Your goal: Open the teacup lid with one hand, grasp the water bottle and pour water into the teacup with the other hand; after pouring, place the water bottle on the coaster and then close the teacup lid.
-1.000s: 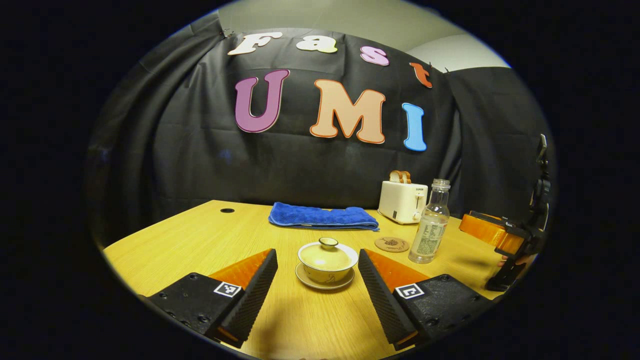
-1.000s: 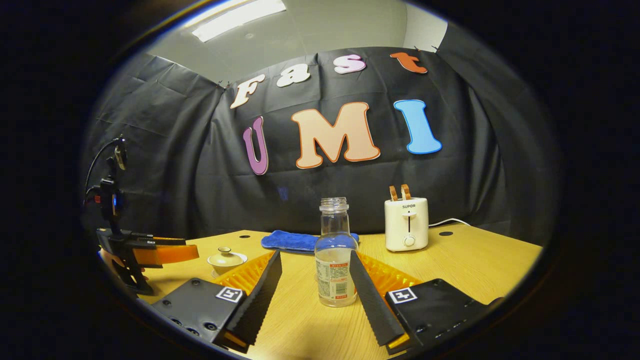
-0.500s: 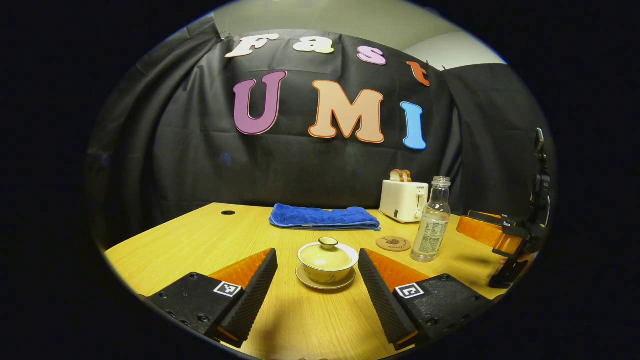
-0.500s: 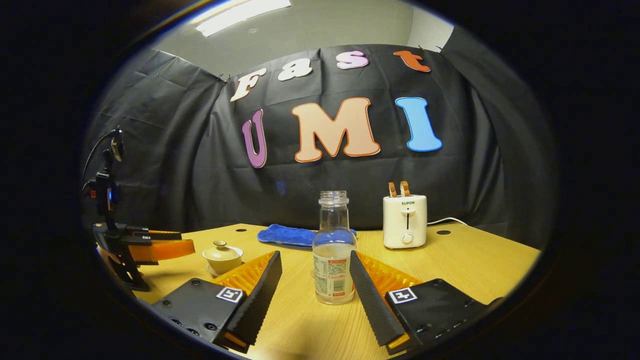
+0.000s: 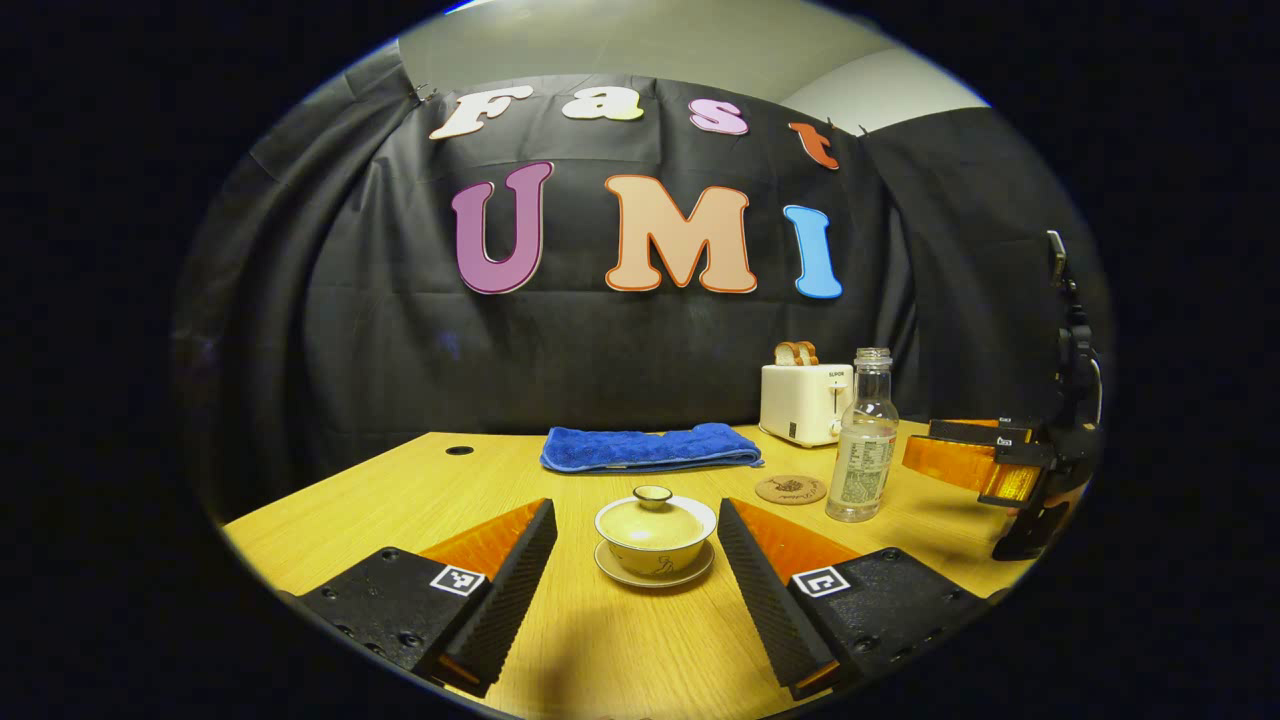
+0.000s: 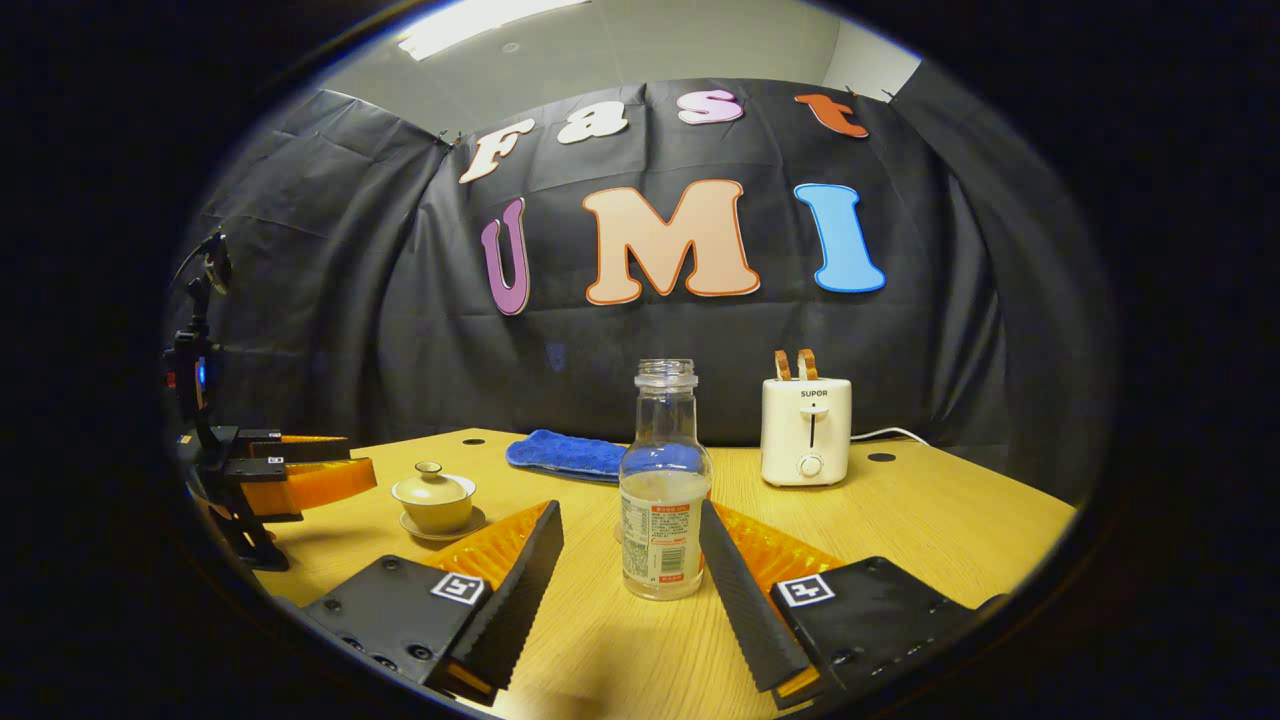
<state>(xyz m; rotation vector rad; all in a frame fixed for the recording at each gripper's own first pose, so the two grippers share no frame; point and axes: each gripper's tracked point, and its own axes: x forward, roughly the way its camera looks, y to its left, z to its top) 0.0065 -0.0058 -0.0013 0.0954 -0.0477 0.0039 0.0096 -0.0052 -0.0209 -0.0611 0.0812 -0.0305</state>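
Observation:
A cream teacup (image 5: 655, 534) with its lid (image 5: 653, 497) on stands on a saucer, just ahead of my open left gripper (image 5: 637, 520) and between the lines of its fingers. To its right stand a round coaster (image 5: 790, 489) and a clear uncapped water bottle (image 5: 862, 440), upright on the table. In the right gripper view the water bottle (image 6: 662, 490) stands between the tips of my open right gripper (image 6: 630, 525), with neither finger touching it. The teacup (image 6: 433, 497) sits off to the left there, beside the left gripper (image 6: 290, 475). The right gripper (image 5: 975, 465) appears at the far right of the left gripper view.
A folded blue towel (image 5: 648, 446) lies at the back of the wooden table (image 5: 400, 490). A white toaster (image 5: 805, 398) with bread slices stands at the back right, its cord trailing over the table (image 6: 950, 510).
Both grippers have dipped lower and edged forward. The bottle now sits a little deeper between the right fingers. The cup and bottle have not moved.

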